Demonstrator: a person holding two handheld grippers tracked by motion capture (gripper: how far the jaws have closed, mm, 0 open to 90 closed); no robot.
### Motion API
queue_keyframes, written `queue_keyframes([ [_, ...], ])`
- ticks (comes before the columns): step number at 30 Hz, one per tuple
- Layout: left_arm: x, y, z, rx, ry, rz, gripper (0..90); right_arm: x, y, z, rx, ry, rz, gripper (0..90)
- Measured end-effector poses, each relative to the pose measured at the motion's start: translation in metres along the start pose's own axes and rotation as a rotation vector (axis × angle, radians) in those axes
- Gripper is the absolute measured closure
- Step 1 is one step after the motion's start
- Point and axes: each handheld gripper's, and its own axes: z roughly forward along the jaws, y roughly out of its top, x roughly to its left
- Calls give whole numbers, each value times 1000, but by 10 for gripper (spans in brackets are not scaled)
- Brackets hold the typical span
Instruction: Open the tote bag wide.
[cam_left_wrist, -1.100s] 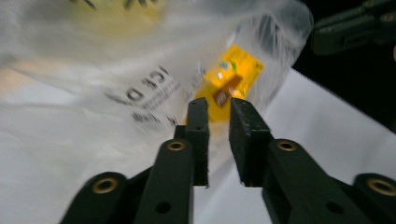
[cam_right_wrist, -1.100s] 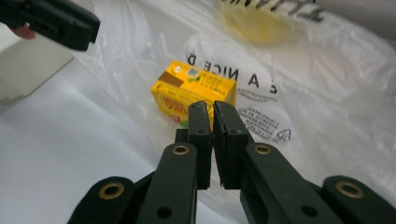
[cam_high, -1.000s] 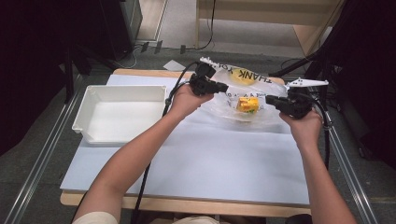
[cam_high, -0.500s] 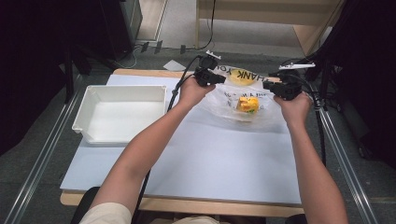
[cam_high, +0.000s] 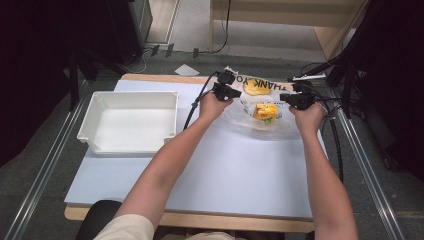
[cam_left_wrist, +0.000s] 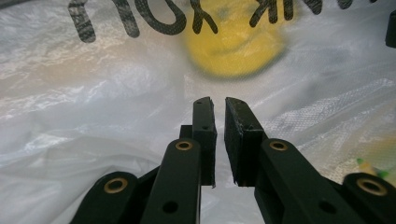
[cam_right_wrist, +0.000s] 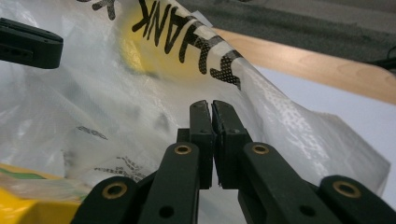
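High view showed, at about nine o'clock on the table, a white plastic bin standing well apart from the hands. Toward one o'clock lay a clear plastic bag printed with black "THANK YOU" letters and a yellow smiley face; a yellow packet with some green on it sat inside the bag, near its middle.

At the bag's nine o'clock edge the left gripper was held by the left hand, with its cable trailing back toward the person. In the left gripper view its two black pads stood nearly together with a thin slit between them, low over the crinkled film; whether a fold of film was caught in that slit could not be told. The jaws had just opened very slightly. The smiley face lay at twelve o'clock from the tips.

At the bag's three o'clock edge the right gripper was held by the right hand. In the right gripper view its pads were pressed together at the bag's raised printed rim, and whether film was pinched between them could not be told. The yellow packet showed at seven o'clock
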Motion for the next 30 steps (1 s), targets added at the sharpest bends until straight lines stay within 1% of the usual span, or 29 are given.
queue_keyframes([
  [3,2,-4,7,15,9,1,833,-6,-9,10,28,-4,23,891],
  [5,4,-5,9,17,14,2,834,-7,-12,13,31,-8,29,893],
  [6,8,-6,12,21,25,1,834,-12,-19,19,43,-13,45,896],
  [9,15,-9,15,32,40,-15,835,-21,-28,23,55,-23,79,900],
  [10,18,-10,15,33,40,-22,835,-25,-32,24,54,-21,99,900],
  [11,18,-10,15,33,40,-22,835,-25,-32,24,54,-21,99,900],
  [12,23,-14,17,28,54,-33,836,-31,-38,26,53,-21,121,900],
  [13,23,-14,17,28,54,-33,838,-32,-40,26,61,-26,122,900],
  [14,29,-19,18,31,59,-46,841,-34,-43,27,61,-35,124,900],
  [15,32,-21,19,31,60,-52,842,-35,-46,27,65,-35,127,900],
  [16,34,-24,18,13,50,-61,852,-37,-49,28,64,-37,129,900],
  [17,34,-24,18,13,50,-61,854,-37,-49,28,64,-37,129,900],
  [18,38,-26,17,7,48,-74,859,-41,-53,27,43,-35,133,900],
  [20,38,-25,15,12,87,-45,863,-42,-55,27,35,-42,118,900],
  [21,38,-25,14,17,106,-35,863,-43,-55,26,34,-57,108,900],
  [22,39,-25,14,18,110,-36,863,-43,-55,25,35,-67,100,900],
  [23,39,-25,14,18,110,-36,864,-43,-55,25,35,-67,100,900],
  [24,42,-26,11,23,109,-48,864,-47,-56,23,38,-77,104,900],
  [25,44,-26,10,29,111,-53,867,-48,-57,22,38,-76,106,900],
  [26,44,-26,10,30,112,-57,869,-51,-57,21,40,-80,113,900],
  [28,45,-26,9,31,118,-50,869,-55,-60,18,38,-80,129,900],
  [29,45,-26,9,31,118,-50,869,-55,-60,18,38,-80,129,900],
  [30,45,-27,8,27,128,-51,869,-60,-63,15,33,-81,143,900],
])
